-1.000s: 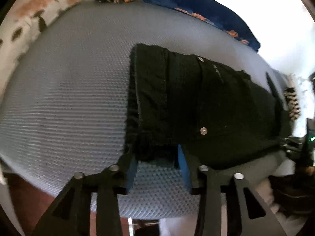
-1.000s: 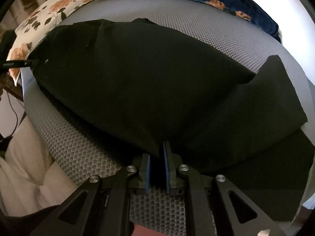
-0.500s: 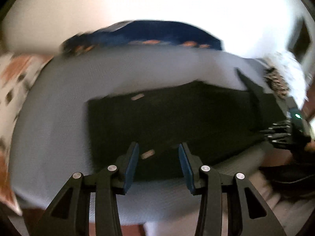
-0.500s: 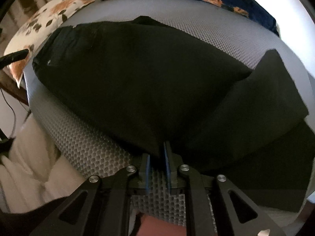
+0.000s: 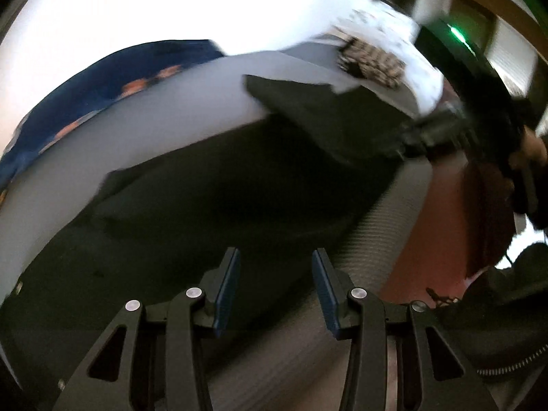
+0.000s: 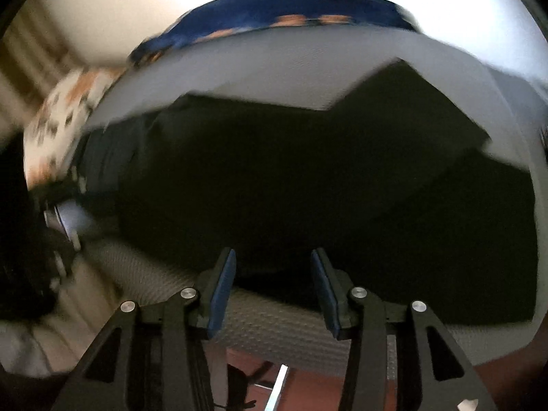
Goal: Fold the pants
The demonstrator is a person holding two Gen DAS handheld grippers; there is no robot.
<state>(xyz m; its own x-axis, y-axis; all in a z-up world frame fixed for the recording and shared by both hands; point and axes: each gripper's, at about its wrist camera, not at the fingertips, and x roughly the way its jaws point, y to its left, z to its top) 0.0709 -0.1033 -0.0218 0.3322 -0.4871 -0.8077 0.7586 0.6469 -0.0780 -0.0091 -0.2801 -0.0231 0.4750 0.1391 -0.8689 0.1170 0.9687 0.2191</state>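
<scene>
The black pants [image 5: 212,198] lie flat on the grey mesh mattress [image 5: 164,116], folded lengthwise, with one leg end turned up at the far right [image 5: 308,102]. My left gripper [image 5: 274,284] is open and empty, just above the pants' near edge. The right wrist view shows the same pants [image 6: 291,178] spread across the mattress [image 6: 274,72]. My right gripper [image 6: 272,284] is open and empty, at the pants' near edge. Both views are motion-blurred. My right gripper also shows in the left wrist view [image 5: 431,133] at the far right.
A dark blue floral blanket [image 5: 102,78] lies along the mattress's far edge, also seen in the right wrist view [image 6: 281,10]. A floral pillow [image 6: 65,109] sits at the left. White bedding [image 5: 383,41] lies past the right end. The mattress's front edge [image 6: 274,322] drops to a reddish floor.
My right gripper let go of the pants and opened. My left gripper stayed open and swung right along the pants. Both cameras tilted upward.
</scene>
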